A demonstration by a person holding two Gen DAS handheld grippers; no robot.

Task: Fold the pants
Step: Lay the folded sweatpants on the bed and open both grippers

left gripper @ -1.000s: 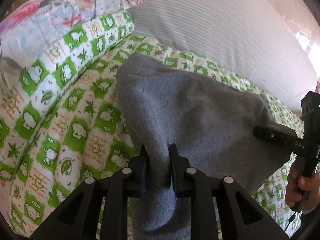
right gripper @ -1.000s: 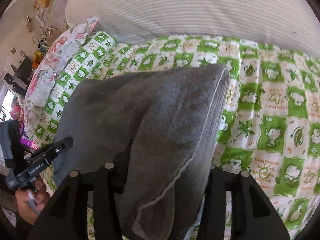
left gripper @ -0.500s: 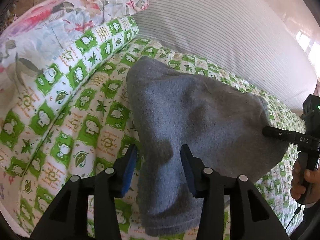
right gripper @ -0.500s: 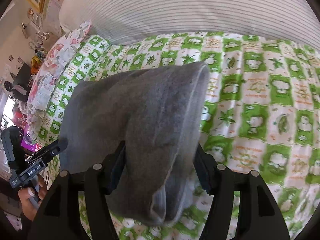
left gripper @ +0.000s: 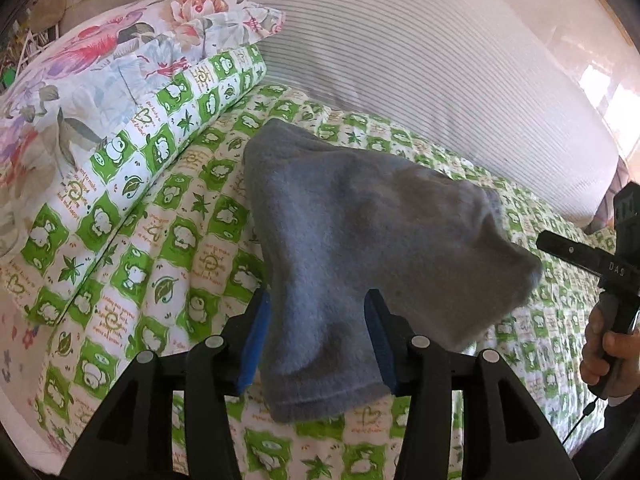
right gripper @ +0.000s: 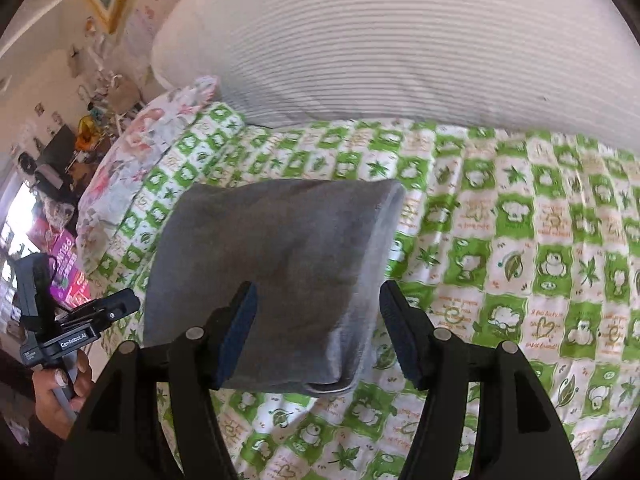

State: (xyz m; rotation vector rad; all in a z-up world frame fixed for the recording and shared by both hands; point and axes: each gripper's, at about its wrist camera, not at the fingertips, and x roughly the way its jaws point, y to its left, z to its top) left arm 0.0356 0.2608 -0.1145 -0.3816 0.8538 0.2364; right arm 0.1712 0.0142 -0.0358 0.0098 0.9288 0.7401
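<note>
The grey fleece pants (left gripper: 360, 232) lie folded in a compact bundle on the green-and-white patterned bedsheet (left gripper: 172, 248). In the left wrist view my left gripper (left gripper: 318, 320) is open, its blue pads either side of the bundle's near end without pinching it. In the right wrist view the pants (right gripper: 276, 264) lie flat with a rounded fold on the right. My right gripper (right gripper: 318, 320) is open, jaws wide around the near edge. Each gripper shows in the other's view, the right one (left gripper: 580, 256) and the left one (right gripper: 100, 316).
A floral pillow (left gripper: 100, 76) and a green-patterned pillow (left gripper: 160, 136) lie at the left. A large white striped cushion (left gripper: 420, 60) runs along the back of the bed. Room clutter shows beyond the bed's left side (right gripper: 48, 184).
Both grippers have opened and let go of the pants, which now rest on the bed. Both grippers have pulled back a little from the bundle.
</note>
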